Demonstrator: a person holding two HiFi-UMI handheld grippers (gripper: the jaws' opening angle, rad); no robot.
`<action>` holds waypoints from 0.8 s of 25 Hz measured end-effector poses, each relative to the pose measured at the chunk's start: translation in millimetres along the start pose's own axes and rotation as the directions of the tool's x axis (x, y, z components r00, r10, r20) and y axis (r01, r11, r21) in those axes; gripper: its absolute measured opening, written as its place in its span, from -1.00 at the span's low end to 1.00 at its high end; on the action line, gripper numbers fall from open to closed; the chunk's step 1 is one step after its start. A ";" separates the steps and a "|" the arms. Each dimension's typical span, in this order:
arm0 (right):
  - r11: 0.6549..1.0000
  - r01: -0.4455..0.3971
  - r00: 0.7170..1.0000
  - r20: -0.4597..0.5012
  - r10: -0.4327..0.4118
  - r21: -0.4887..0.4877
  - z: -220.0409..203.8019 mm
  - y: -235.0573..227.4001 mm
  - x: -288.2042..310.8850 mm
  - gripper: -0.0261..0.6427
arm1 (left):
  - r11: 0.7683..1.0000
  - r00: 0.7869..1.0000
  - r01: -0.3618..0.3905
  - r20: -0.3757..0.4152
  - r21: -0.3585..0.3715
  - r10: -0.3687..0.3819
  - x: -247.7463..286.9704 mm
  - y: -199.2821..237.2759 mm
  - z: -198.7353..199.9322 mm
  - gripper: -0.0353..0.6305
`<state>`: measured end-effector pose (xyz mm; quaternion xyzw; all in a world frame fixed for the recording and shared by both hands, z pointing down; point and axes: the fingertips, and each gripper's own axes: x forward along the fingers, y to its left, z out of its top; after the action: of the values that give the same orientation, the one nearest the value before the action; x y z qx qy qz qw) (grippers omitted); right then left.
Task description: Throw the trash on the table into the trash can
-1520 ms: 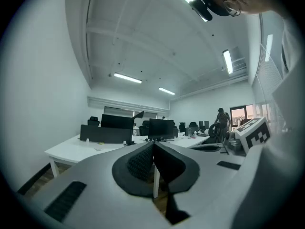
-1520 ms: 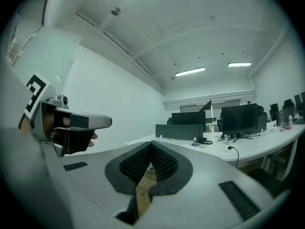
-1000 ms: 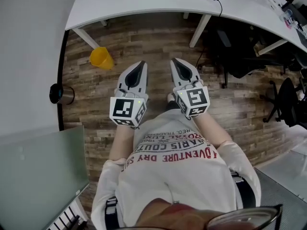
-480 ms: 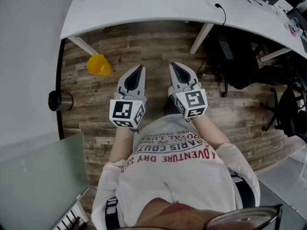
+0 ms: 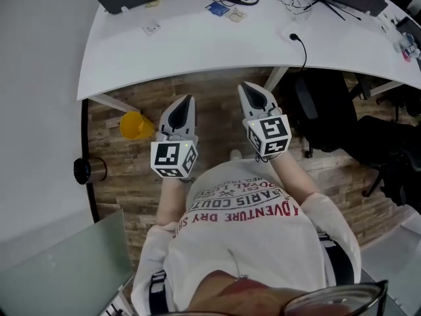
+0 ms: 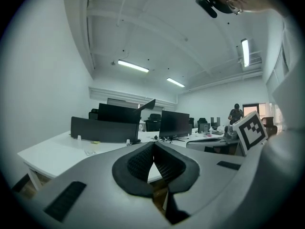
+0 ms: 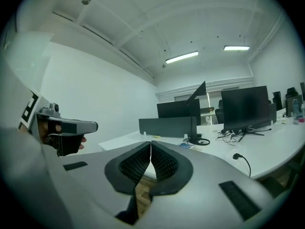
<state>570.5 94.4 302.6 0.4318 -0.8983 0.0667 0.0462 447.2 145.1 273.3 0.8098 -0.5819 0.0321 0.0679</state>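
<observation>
The person holds both grippers out ahead of the chest, side by side and apart, each pointing forward and close to level. The left gripper (image 5: 187, 101) has its jaws closed tip to tip with nothing between them (the ribbed pads (image 6: 138, 163) meet in a narrow V). The right gripper (image 5: 245, 86), just right of it and slightly further forward, is likewise closed and empty. Bare forearms (image 5: 170, 203) run back from the marker cubes (image 5: 270, 135).

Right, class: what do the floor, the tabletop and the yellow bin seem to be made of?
Floor: wood or wood-look planks, matt; grain and board seams show.
Tabletop: probably white laminate; smooth, even, unpatterned.
Yellow bin: likely plastic; uniform bright colour.
</observation>
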 end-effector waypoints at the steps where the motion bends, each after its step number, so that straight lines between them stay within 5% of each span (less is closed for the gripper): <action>1: 1.000 -0.005 1.000 -0.007 0.005 0.001 0.4 -11.7 10.9 -0.84 | 1.000 1.000 -0.007 -0.002 -0.008 0.007 14.9 4.4 0.9 -0.82; 10: 0.999 0.018 0.996 -0.087 -0.013 0.047 -18.0 -81.4 111.7 -0.84 | 0.999 0.998 0.009 -0.062 -0.054 -0.013 129.4 59.4 -10.5 -0.82; 20: 0.987 0.154 0.976 -0.164 -0.144 0.048 -8.8 -154.8 272.1 -0.84 | 0.981 0.978 0.182 -0.091 -0.067 -0.187 305.5 161.4 11.7 -0.82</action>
<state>522.4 -209.3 361.9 0.4925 -0.8543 0.1244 0.1102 392.0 -193.8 313.5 0.8555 -0.5009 0.0479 0.1221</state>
